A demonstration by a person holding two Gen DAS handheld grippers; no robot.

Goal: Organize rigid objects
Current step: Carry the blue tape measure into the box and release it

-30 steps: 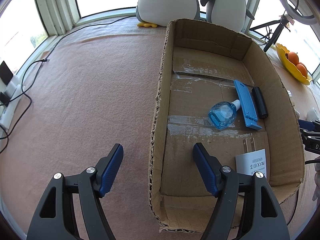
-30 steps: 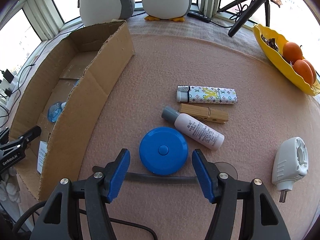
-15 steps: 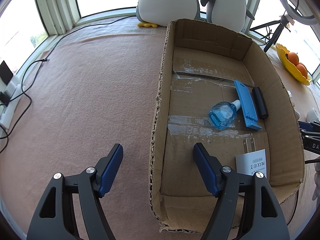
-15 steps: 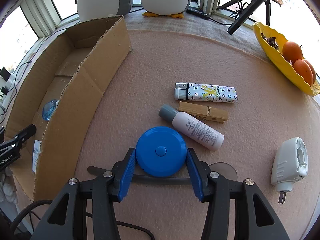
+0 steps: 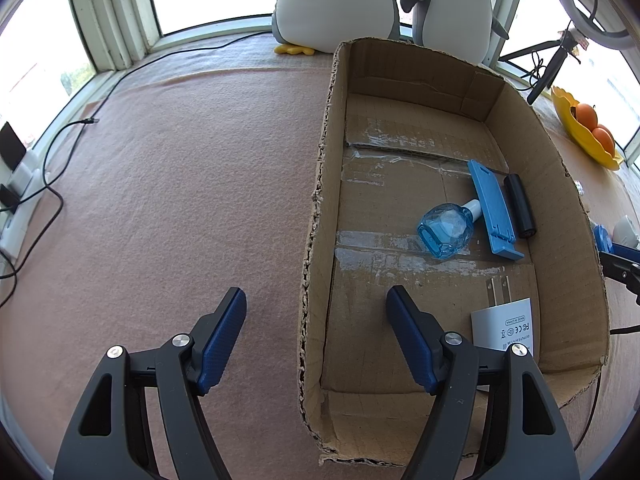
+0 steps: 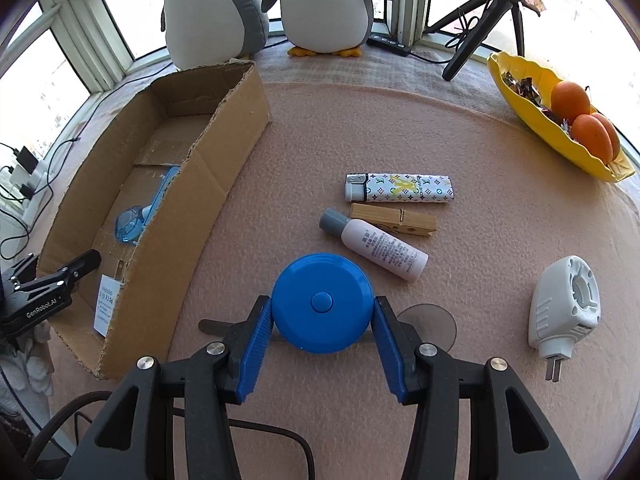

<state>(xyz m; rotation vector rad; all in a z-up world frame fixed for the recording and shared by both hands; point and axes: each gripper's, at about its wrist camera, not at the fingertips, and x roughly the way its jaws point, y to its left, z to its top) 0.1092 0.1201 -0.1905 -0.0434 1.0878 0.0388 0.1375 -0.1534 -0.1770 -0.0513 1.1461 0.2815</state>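
My right gripper [image 6: 322, 312] is shut on a round blue tape measure [image 6: 322, 302], both pads touching its sides, low over the pink mat. Beyond it lie a pink bottle with a grey cap [image 6: 374, 245], a wooden clothespin [image 6: 394, 221] and a patterned lighter [image 6: 399, 188]. A white plug-in device [image 6: 564, 304] lies to the right. My left gripper [image 5: 316, 316] is open and empty, straddling the left wall of the cardboard box [image 5: 316, 200]. Inside the box lie a blue glass bottle [image 5: 446, 229], a blue flat piece [image 5: 494, 210], a black cylinder [image 5: 519, 211] and a white charger [image 5: 503, 326].
Two plush penguins [image 6: 272, 4] stand at the back by the window. A yellow dish with oranges [image 6: 560, 116] sits at the far right, a tripod [image 6: 476, 36] behind it. Cables and a power strip [image 5: 16, 196] lie at the left edge. A dark strap [image 6: 216, 325] lies under the tape measure.
My right gripper moved forward around the blue tape measure and closed until both pads touch it. The left gripper has stayed still.
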